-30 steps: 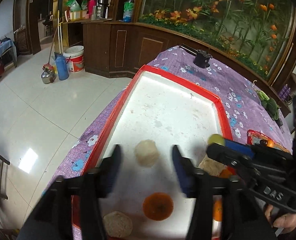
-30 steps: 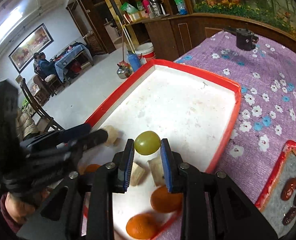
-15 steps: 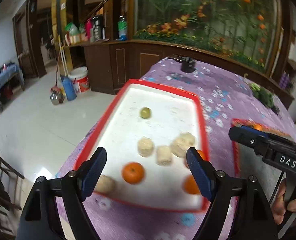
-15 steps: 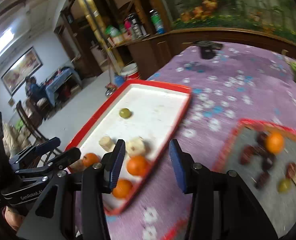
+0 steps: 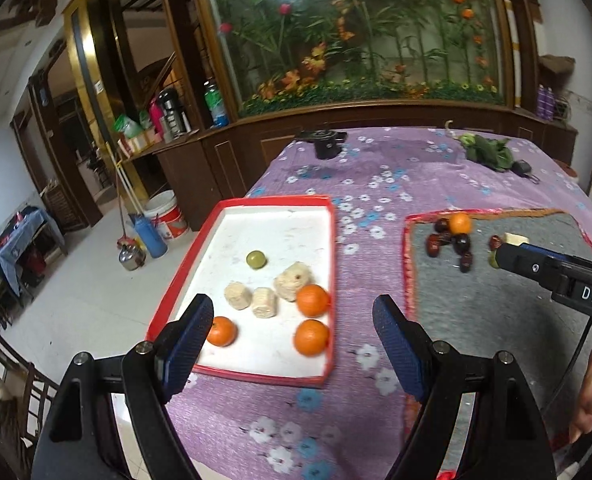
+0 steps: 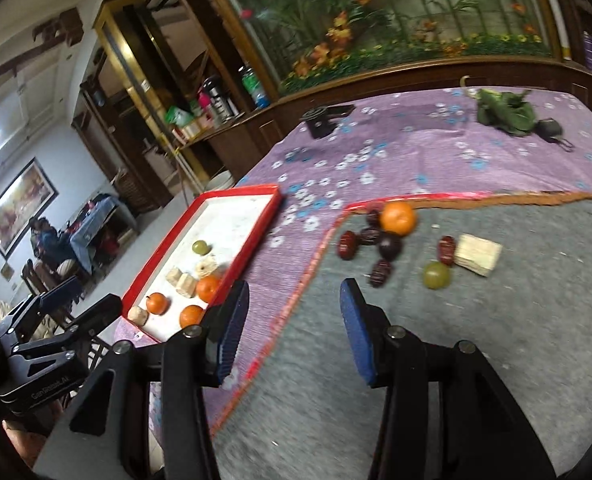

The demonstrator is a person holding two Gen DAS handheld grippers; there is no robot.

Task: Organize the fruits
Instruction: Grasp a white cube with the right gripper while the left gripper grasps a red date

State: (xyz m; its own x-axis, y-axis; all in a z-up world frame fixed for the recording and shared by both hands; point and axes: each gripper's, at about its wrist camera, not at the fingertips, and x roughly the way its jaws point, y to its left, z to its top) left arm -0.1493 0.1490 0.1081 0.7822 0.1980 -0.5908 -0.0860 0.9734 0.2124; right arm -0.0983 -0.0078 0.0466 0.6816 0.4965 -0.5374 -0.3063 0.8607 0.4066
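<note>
Fruit split between red tray and grey mat, both grippers empty

Fruit lay in two groups on the purple flowered tablecloth (image 5: 376, 168); the red-rimmed tray (image 5: 332, 240) held three oranges (image 5: 313, 300), one green fruit (image 5: 255, 259) and several pale cut chunks (image 5: 263, 303); the grey mat (image 6: 496, 340) beside it carried one orange (image 6: 397, 218), dark red dates (image 6: 346, 245), a second green fruit (image 6: 436, 275) and a pale block (image 6: 478, 255) just beside it. A black round object (image 5: 324, 147) and a green bundle (image 6: 504, 112) sat at the far end of the cloth, well clear of the fruit; nothing stood between either tool and the fruit. The left gripper (image 5: 291, 340) hung above the tray's near edge with its jaws spread wide, holding nothing; the tray's oranges lay just ahead of its fingers. The right gripper (image 6: 293, 324) hovered over the mat's near left part, jaws likewise parted and empty; the dates and the green fruit lay ahead of it, apart from its blue pads (image 6: 356, 328).
</note>
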